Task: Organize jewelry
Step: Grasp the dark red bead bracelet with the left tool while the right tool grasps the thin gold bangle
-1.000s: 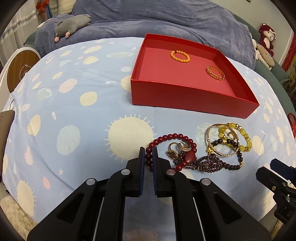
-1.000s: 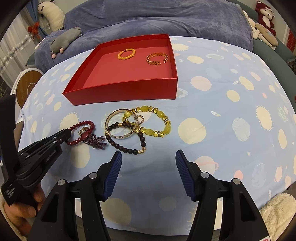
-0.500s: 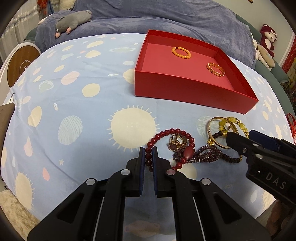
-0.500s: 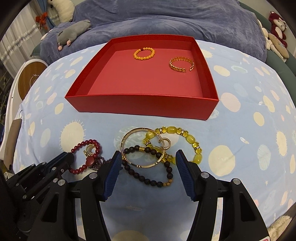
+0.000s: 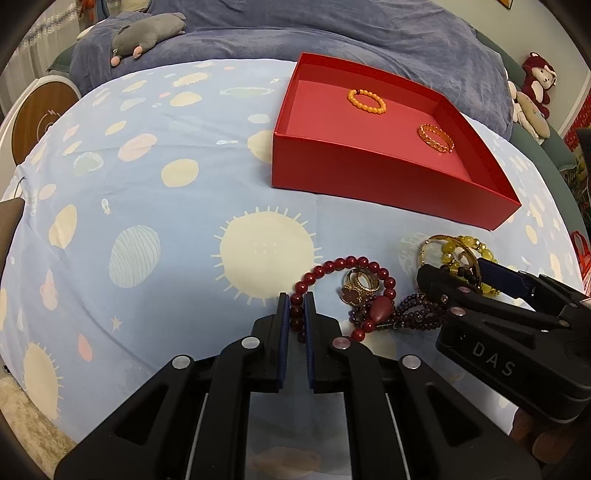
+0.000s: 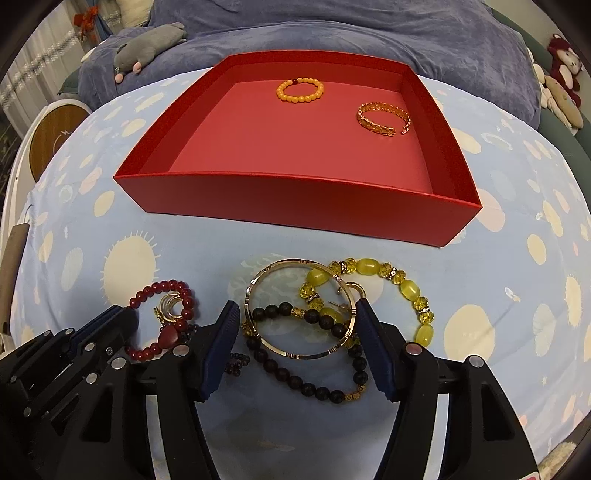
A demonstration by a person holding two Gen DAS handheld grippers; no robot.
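Beads of the dark red bracelet (image 5: 347, 291) sit pinched between the nearly closed left gripper (image 5: 296, 314) — likely to lift it free of the tangle — while the right gripper (image 6: 295, 325), wide open, straddles the gold bangle (image 6: 300, 307), red box (image 6: 280, 199) just ahead.

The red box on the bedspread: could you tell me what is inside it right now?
Inside the red box: an orange bead bracelet and a gold cuff bracelet, lying apart. The near wall hides a strip of floor.

Blue blanket (image 6: 332, 33) heaped behind a pale-blue sun-and-planet sheet (image 5: 166, 229). Grey plush toy (image 5: 147, 31) rests on the blanket; red plush monkey (image 5: 537, 79) far right.
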